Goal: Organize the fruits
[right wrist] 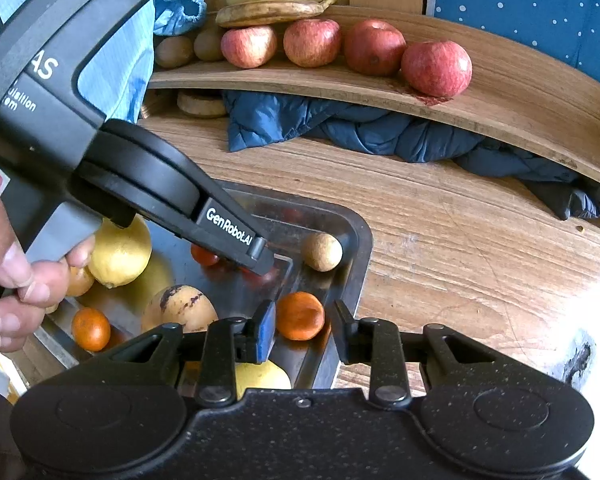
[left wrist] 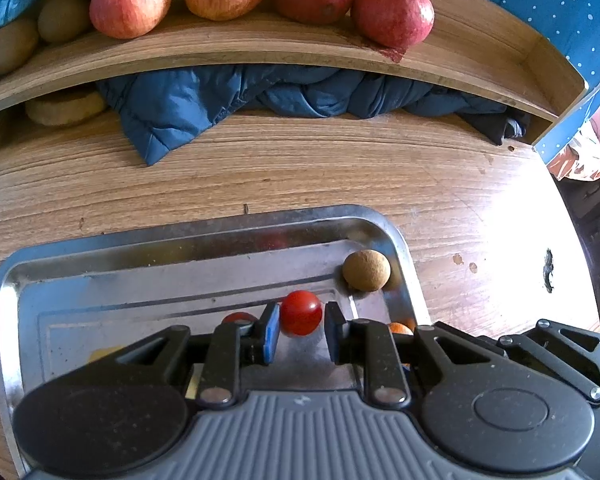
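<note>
Left wrist view: left gripper [left wrist: 302,334] tips steeply down, clamped on round cherry tomato [left wrist: 301,312].
Right gripper [right wrist: 304,330]: tilted down, squeezing orange [right wrist: 300,315].

A steel tray [right wrist: 360,236] sits on the wooden tabletop [left wrist: 300,168], holding most of the loose fruit. In its far right corner lies a small round brown fruit [left wrist: 366,270], dull and rough-skinned, resting against the rim. Near it is a glossy red cherry tomato [left wrist: 301,312], with a second one [right wrist: 204,255] close by. A small orange [right wrist: 300,316] lies by the tray's right wall – another orange [right wrist: 91,328] sits well over to the left. Between them is a pale yellow fruit with purple streaks [right wrist: 180,308], and behind that a large smooth lemon-yellow fruit [right wrist: 120,252]. On the shelf beyond, four red apples [right wrist: 312,42] stand in a row, with bananas [right wrist: 276,4] piled behind and brown kiwis [right wrist: 175,51] at the left end.
</note>
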The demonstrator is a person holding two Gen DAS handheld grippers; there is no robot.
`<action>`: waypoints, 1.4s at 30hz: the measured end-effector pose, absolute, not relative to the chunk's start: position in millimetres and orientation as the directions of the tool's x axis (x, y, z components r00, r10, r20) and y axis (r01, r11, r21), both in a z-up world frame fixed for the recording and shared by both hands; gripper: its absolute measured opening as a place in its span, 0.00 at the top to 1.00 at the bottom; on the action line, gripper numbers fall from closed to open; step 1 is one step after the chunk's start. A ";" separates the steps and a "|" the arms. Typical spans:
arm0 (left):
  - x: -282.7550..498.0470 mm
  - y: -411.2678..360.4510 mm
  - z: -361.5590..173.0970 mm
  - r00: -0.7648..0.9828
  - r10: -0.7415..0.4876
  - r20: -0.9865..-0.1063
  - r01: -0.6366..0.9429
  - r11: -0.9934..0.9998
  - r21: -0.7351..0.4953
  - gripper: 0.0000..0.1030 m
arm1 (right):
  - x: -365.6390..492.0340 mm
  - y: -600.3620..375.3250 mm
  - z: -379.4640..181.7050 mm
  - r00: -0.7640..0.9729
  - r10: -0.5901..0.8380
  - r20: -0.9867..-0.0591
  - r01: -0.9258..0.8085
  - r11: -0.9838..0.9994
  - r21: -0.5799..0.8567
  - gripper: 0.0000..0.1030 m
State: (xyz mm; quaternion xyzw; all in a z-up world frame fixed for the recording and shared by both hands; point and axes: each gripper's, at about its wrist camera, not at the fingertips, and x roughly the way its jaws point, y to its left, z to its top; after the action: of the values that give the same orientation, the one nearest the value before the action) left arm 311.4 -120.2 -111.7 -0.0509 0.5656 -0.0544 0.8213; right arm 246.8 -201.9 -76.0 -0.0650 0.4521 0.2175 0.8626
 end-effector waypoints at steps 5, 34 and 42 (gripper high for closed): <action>309.6 -119.8 -107.7 0.368 -0.139 -0.919 0.027 0.990 -0.139 0.61 | 244.9 -203.8 -74.2 0.505 0.312 -0.805 -0.427 0.900 0.082 0.68; 254.6 -82.5 -56.4 0.523 0.057 -0.850 -0.147 0.989 -0.024 0.01 | 206.0 -214.4 -37.8 0.591 0.338 -0.732 -0.436 0.898 0.062 0.06; 220.2 -65.6 -43.6 0.565 0.112 -0.817 -0.212 0.977 -0.013 0.01 | 190.6 -215.5 -22.3 0.637 0.380 -0.670 -0.442 0.893 0.085 0.02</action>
State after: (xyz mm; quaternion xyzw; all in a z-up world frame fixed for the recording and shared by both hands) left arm 220.2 -65.6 -43.6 -0.0546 0.4571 0.0917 0.8830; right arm 190.6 -215.5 -22.3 -0.0433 0.3600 0.2274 0.9038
